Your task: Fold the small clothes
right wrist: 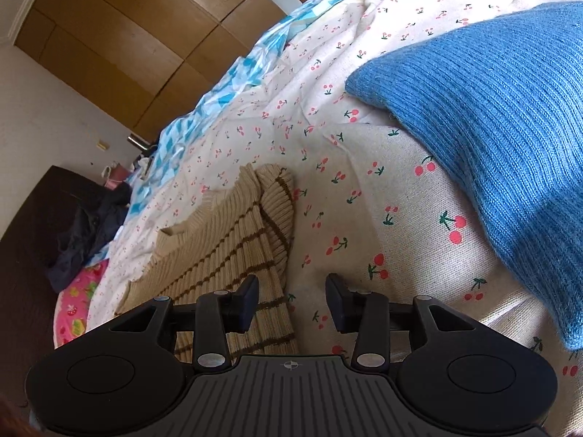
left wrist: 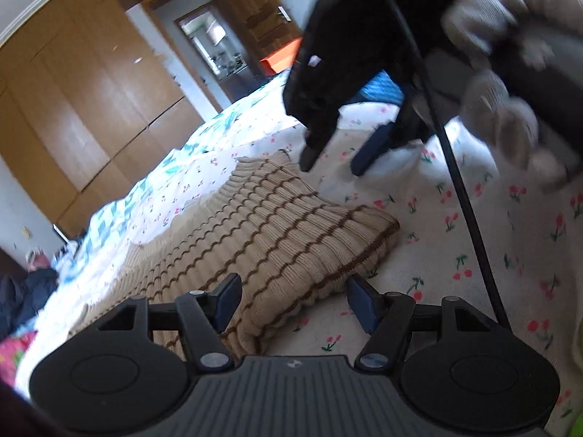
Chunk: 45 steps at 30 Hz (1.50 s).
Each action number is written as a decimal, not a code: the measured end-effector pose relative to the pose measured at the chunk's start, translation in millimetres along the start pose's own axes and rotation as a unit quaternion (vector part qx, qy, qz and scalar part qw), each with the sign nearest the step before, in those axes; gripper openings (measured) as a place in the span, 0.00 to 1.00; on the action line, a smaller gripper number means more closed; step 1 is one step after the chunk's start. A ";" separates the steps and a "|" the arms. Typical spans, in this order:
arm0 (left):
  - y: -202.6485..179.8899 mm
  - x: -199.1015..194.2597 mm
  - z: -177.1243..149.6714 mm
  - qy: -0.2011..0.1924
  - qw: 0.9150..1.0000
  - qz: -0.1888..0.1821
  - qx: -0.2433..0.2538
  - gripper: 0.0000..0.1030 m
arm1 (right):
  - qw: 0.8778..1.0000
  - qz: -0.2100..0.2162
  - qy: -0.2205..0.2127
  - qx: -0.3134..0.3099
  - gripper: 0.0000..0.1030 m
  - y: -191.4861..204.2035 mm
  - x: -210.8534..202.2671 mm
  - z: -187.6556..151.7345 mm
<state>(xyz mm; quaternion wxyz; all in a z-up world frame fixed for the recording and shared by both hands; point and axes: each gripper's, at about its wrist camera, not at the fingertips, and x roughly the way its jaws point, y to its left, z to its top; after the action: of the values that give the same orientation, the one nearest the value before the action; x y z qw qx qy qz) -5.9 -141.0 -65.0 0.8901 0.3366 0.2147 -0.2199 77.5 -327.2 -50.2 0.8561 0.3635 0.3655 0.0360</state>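
A beige knit sweater with brown stripes (left wrist: 255, 225) lies partly folded on the cherry-print bedsheet (left wrist: 473, 225). My left gripper (left wrist: 293, 300) is open and empty, hovering just above the sweater's near edge. In the left wrist view the right gripper (left wrist: 329, 153) hangs open above the bed beyond the sweater, held by a hand in a grey glove (left wrist: 506, 123). In the right wrist view my right gripper (right wrist: 291, 300) is open and empty, above the sweater's right edge (right wrist: 233, 251) and the bare sheet (right wrist: 364, 255).
A blue knit garment (right wrist: 492, 127) lies on the bed to the right. A black cable (left wrist: 462, 196) hangs across the left wrist view. Wooden wardrobes (left wrist: 91, 91) stand behind the bed. Dark clothes (right wrist: 87, 225) lie at the bed's far side.
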 end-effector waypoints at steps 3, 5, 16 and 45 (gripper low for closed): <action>3.6 -8.6 -9.3 -0.009 1.000 0.001 0.016 0.67 | 1.000 0.005 0.001 0.010 0.40 -3.4 -1.1 1.0; 2.5 -7.7 -10.7 -0.008 1.000 0.003 0.025 0.67 | 1.000 0.012 0.004 0.020 0.41 -5.8 -1.1 1.8; 19.0 27.4 21.0 -0.011 0.999 -0.017 -0.031 0.46 | 0.999 0.023 -0.003 0.025 0.43 -6.4 -2.7 5.7; 90.4 3.7 15.6 -0.041 0.964 -0.105 -0.242 0.17 | 0.993 0.062 0.055 0.084 0.24 -0.5 81.9 41.3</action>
<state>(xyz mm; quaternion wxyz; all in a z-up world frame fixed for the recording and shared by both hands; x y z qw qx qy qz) 49.1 -91.5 -10.8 0.9249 0.0777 0.2592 -0.2671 164.1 -325.3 -80.3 0.7972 0.4537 0.3907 0.0776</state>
